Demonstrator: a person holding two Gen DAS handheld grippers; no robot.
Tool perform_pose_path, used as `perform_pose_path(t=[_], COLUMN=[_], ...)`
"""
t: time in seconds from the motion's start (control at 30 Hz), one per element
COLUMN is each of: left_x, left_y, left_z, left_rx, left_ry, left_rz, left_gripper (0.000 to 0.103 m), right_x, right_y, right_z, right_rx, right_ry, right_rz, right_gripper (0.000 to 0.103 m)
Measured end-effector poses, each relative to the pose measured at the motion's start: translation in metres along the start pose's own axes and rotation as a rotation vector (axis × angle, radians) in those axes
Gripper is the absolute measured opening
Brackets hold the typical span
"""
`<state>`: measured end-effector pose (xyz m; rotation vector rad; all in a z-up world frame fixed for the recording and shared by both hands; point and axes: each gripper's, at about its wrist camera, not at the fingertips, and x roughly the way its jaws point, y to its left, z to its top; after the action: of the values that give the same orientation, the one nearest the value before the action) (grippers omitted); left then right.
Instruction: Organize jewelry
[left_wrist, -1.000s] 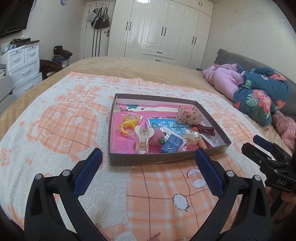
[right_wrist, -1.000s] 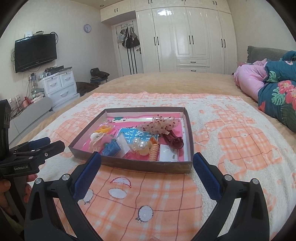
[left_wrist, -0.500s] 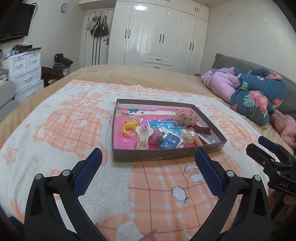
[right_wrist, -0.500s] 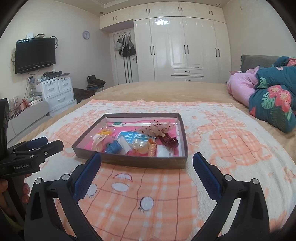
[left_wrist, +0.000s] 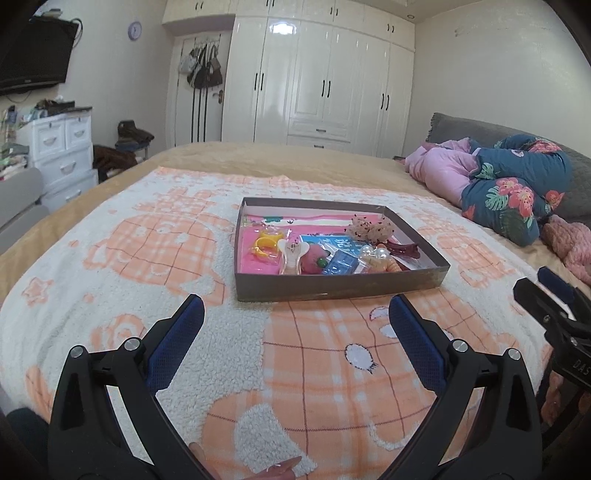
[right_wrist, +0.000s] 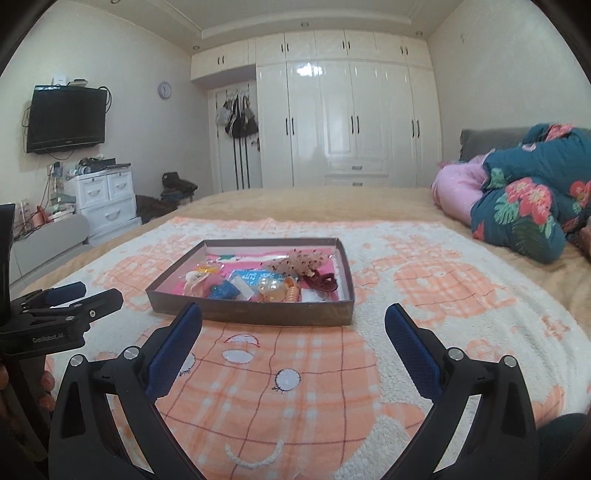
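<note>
A shallow brown cardboard tray (left_wrist: 332, 290) with a pink floor lies on the bed blanket; it also shows in the right wrist view (right_wrist: 251, 314). It holds several hair and jewelry pieces: a yellow ring piece (left_wrist: 266, 243), a white clip (left_wrist: 293, 253), a blue box (left_wrist: 341, 264), pearl beads (left_wrist: 373, 254), a fuzzy beige bow (left_wrist: 371, 229) and a dark red claw clip (left_wrist: 402, 249). My left gripper (left_wrist: 295, 317) is open and empty, in front of the tray. My right gripper (right_wrist: 293, 325) is open and empty, also in front of it.
The tray lies on an orange and white blanket (left_wrist: 147, 266) on a wide bed. Folded pink and floral quilts (left_wrist: 509, 192) lie at the right. White drawers (right_wrist: 107, 199) and a wall television (right_wrist: 66, 118) stand at the left, wardrobes (right_wrist: 347, 122) behind.
Both grippers have pulled back and tilted up, so the tray looks smaller and farther away. Both stay open and empty.
</note>
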<state>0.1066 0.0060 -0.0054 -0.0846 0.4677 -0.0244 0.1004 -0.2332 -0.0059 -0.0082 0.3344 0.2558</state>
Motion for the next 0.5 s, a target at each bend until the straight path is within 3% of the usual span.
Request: perform_pose_path(t=[0.23,0.5], left_x=[-0.014,-0.016], left_y=[-0.006,-0.008], left_z=[-0.008,-0.010], left_rx=[0.015,0.012], left_ry=[-0.073,-0.083], left_rz=[0.009,0.005], left_gripper=[0.092,0.092], right_x=[-0.019,-0.020], right_y=[-0.006,0.004], right_z=[-0.002,-0.009], right_rx=[0.043,0.012], right_ry=[-0.062,-0.061], right_rz=[-0.028,-0.001], right_gripper=[0.097,0.097])
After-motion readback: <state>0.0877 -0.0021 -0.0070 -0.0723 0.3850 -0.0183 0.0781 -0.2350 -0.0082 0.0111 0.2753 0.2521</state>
